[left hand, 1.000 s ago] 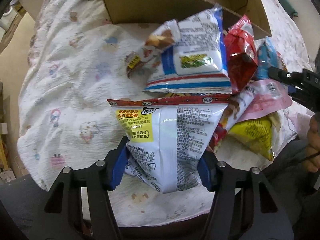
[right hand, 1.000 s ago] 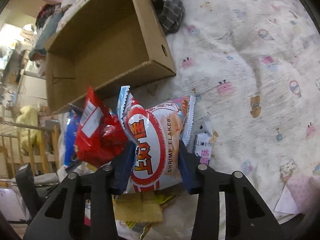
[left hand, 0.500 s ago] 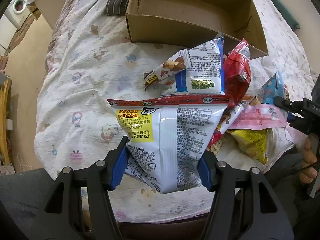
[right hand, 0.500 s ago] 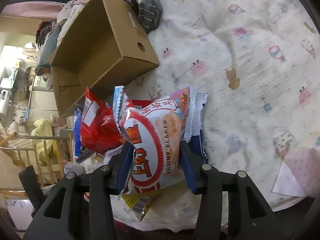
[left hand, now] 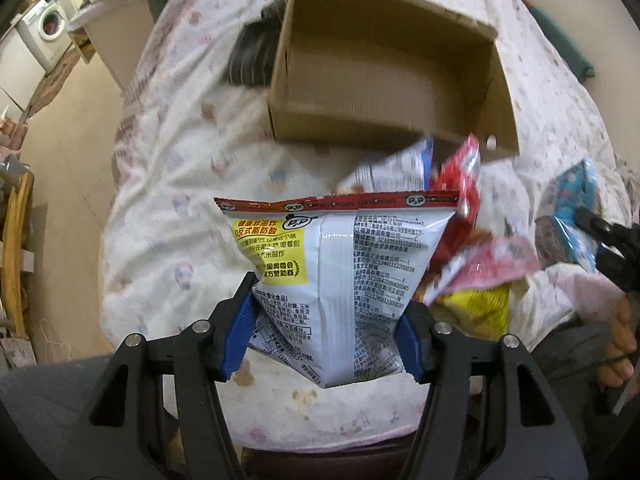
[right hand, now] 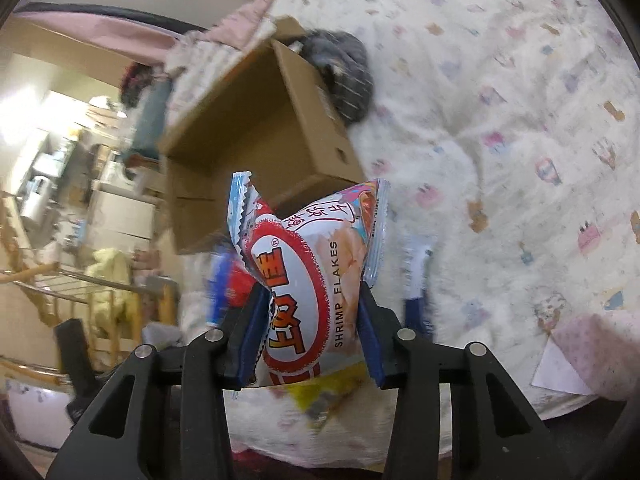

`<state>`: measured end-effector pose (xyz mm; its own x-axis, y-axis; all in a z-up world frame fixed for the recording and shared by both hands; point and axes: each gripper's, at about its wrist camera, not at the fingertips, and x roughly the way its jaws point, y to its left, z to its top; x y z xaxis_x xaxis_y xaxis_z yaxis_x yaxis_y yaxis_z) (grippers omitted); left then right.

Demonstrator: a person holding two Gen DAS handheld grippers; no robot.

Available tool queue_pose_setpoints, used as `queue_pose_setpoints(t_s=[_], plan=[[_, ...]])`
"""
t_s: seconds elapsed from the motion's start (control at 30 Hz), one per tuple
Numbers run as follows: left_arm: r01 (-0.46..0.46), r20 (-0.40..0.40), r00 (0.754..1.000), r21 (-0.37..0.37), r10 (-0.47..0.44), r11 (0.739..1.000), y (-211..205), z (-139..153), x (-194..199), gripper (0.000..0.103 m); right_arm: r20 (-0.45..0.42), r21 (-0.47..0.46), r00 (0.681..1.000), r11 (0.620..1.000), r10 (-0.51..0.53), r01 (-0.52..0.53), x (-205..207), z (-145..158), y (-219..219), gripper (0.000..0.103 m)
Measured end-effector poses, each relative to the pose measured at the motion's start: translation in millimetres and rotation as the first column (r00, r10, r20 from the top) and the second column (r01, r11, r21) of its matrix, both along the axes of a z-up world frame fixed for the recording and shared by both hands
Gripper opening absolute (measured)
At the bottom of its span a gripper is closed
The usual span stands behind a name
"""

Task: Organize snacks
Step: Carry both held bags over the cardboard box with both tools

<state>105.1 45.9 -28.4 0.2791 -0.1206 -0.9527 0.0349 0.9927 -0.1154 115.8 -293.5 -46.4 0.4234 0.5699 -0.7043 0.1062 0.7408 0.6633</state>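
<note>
Currently the left gripper [left hand: 328, 336] has its jaws clenched on a white snack bag [left hand: 336, 280] with a red top seal, held above the patterned bedspread [left hand: 168, 200] in front of the open cardboard box [left hand: 384, 80]. Over on the other side, the right gripper [right hand: 312, 336] grips a shrimp flakes bag [right hand: 308, 284]; its jaws have just been closing further on it, with the box [right hand: 256, 132] beyond. Other loose snack packets [left hand: 472, 272] lie heaped on the bed beside the white bag.

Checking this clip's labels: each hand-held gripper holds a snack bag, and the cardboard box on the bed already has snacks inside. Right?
Not quite. The cardboard box is empty, as the left wrist view shows. The left hand-held gripper and right hand-held gripper do each hold a bag.
</note>
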Motion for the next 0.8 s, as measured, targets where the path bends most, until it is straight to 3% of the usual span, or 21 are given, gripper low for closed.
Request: queue_pose_setpoints(t_s=[0.17,0.37,0.5,0.8], plan=[[0.001,0.054,0.999,0.003,-0.001,1.0,-3,21,30,0.058,0.071,0.014,0.997,1.0,0.024,-0.025,20,32,12,0.045],[-0.001,0.122,0.993,0.009,0.0,1.0,-12,44,70,0.058,0.154,-0.06,0.985,0.996,0.08,-0.071,57,56,41,0.045],[0.004,0.154,0.988,0.02,-0.007,1.0,-19,47,96,0.058,0.188,-0.125,0.975,0.987,0.119,-0.097,88,46,62,0.045],[0.029,0.23,0.972,0.06,-0.042,0.998,-30,24,128,0.058,0.131,-0.139,0.984,0.985,0.119,-0.101,121,5,75,0.045]])
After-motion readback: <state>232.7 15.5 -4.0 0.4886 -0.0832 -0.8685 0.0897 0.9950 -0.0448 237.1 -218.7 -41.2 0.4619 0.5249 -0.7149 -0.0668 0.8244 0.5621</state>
